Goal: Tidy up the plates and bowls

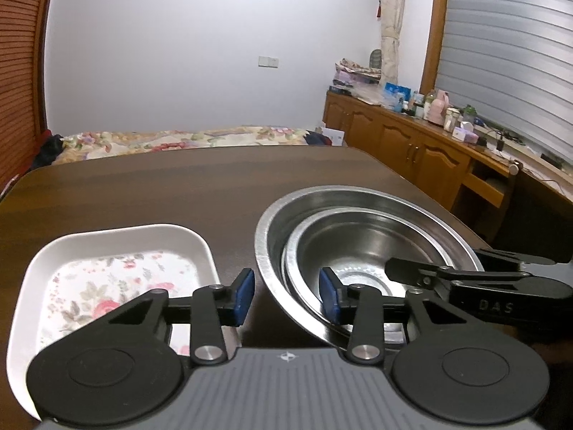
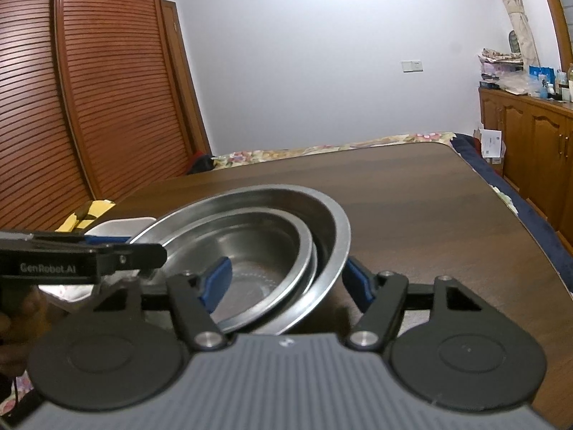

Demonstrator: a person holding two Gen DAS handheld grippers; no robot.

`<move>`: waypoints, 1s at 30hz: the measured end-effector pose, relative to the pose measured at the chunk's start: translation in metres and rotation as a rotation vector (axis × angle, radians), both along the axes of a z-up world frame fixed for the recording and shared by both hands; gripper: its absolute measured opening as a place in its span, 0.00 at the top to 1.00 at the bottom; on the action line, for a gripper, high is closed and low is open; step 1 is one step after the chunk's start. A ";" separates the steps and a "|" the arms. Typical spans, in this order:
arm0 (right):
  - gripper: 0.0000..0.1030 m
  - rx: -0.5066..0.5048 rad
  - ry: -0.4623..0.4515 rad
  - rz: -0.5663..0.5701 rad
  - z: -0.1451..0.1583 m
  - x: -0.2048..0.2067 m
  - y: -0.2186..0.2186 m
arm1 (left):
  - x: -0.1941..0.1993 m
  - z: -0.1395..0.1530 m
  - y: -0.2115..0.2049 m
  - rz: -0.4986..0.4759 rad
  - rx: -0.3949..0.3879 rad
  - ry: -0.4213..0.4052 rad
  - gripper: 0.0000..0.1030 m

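A large steel bowl [image 1: 272, 236] sits on the dark wooden table [image 1: 179, 186] with a smaller steel bowl [image 1: 365, 247] nested inside it. My left gripper [image 1: 286, 295] is open, its jaws straddling the bowls' near-left rims, one pad inside and one outside. A white rectangular plate with a floral print [image 1: 114, 272] lies to the left of the bowls. In the right wrist view my right gripper [image 2: 286, 281] is open and straddles the right rims of the large bowl [image 2: 340, 229] and the small bowl [image 2: 250, 247]. The white plate [image 2: 118, 225] shows behind the left gripper.
A bed with a floral cover [image 1: 186, 139] lies beyond the table's far edge. Wooden cabinets [image 1: 412, 139] with clutter on top run along the right. A louvered wooden wardrobe [image 2: 89, 89] stands at the left. A yellow and black object [image 2: 89, 213] lies near the table's left edge.
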State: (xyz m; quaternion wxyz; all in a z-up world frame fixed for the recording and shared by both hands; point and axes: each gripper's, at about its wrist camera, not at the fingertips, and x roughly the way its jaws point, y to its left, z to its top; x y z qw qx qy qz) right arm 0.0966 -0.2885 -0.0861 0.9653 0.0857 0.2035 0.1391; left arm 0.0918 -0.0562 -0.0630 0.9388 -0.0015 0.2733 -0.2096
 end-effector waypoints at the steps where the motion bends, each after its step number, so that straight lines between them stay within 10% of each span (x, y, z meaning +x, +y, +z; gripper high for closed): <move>1: 0.36 0.002 0.004 0.001 -0.001 0.000 0.000 | 0.000 0.000 -0.001 -0.002 -0.001 0.000 0.62; 30: 0.61 0.024 -0.062 -0.026 0.037 0.004 0.005 | -0.004 0.057 0.009 0.036 -0.034 -0.107 0.65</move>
